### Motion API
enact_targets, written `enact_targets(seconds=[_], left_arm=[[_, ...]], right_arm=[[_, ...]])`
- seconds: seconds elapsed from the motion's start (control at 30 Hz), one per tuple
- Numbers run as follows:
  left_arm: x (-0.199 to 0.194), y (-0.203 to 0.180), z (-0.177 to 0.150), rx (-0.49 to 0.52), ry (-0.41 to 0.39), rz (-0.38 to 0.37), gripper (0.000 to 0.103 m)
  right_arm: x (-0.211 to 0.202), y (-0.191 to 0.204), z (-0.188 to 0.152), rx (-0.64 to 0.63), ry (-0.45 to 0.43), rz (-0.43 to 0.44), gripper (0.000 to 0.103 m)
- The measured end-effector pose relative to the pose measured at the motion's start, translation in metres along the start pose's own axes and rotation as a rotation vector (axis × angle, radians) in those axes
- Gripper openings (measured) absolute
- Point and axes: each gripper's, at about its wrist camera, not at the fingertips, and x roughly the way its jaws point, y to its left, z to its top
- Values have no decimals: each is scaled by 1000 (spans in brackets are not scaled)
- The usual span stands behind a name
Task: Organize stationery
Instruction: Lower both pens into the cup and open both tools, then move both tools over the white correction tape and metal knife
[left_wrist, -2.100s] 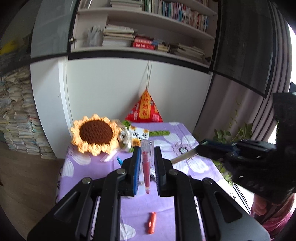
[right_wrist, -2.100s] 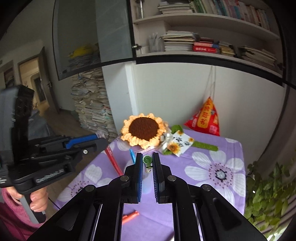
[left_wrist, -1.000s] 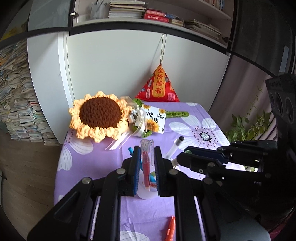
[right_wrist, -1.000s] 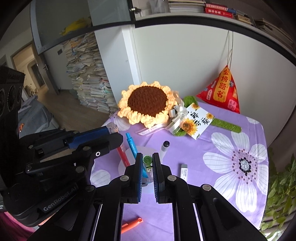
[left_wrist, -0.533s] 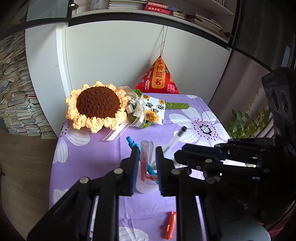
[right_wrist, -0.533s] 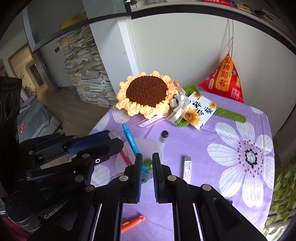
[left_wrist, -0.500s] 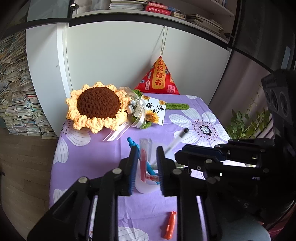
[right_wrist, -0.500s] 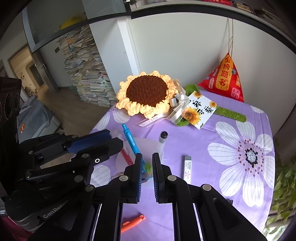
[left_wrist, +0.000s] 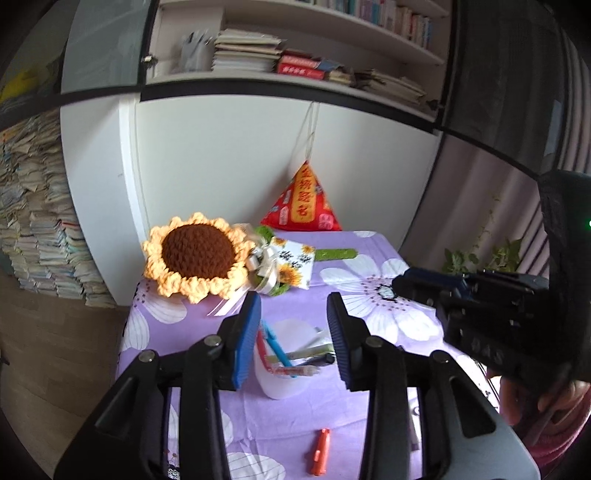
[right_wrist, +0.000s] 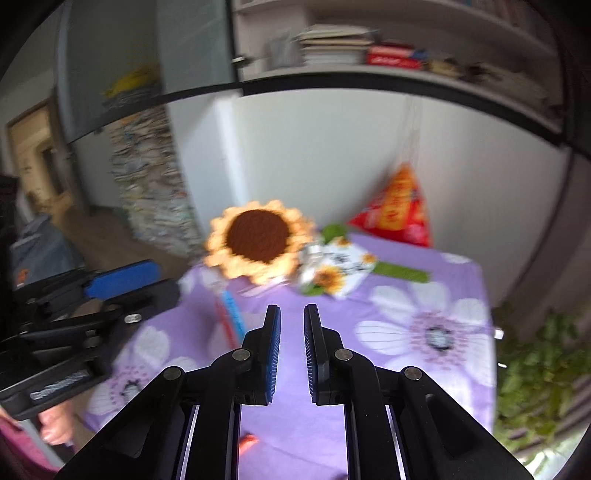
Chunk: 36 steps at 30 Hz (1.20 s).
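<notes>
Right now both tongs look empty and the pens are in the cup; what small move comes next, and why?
Probably lower the left tongs toward the orange pen. They are open and empty above the white cup, which already holds several pens, while that orange pen lies alone on the purple tablecloth nearer the camera. The right tongs, slightly parted, also hold nothing, but their view is blurred.
</notes>
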Motion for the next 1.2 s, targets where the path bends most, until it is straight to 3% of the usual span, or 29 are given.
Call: enact_targets(seconds=[0.17,0.33,0.43,0.63,0.77,0.83,0.9,0.93,1.03,1.2], left_arm=[[-9,-19,-6,48,-4,-38,35],[-5,-37,-14,83,25,-65,35],[1,-48,-22,92,53,-84,35],[24,-75,-47,113,154,-128,35],[46,-107,-75,183,253,-160,38],[56,-120,-86,210,297,-180,45],[67,-132,-97,230,339,-193,62],[72,-137,-102,241,353,-187,64],[89,-145,-114,267,394,-152,64],[108,-154,-125,254,468,-141,63]], right_arm=[[-23,-32,-8,74,-36,-38,11],[-59,-49,-18,98,-137,-100,11],[-73,-56,-25,104,-157,-91,11],[-63,-80,-52,148,-53,-86,11],[-52,-102,-78,212,13,-95,12],[-52,-111,-89,236,25,-101,12],[-53,-120,-103,262,33,-116,12],[-54,-122,-107,266,34,-126,12],[-51,-130,-127,273,60,-180,14],[-47,-143,-144,311,85,-163,14]])
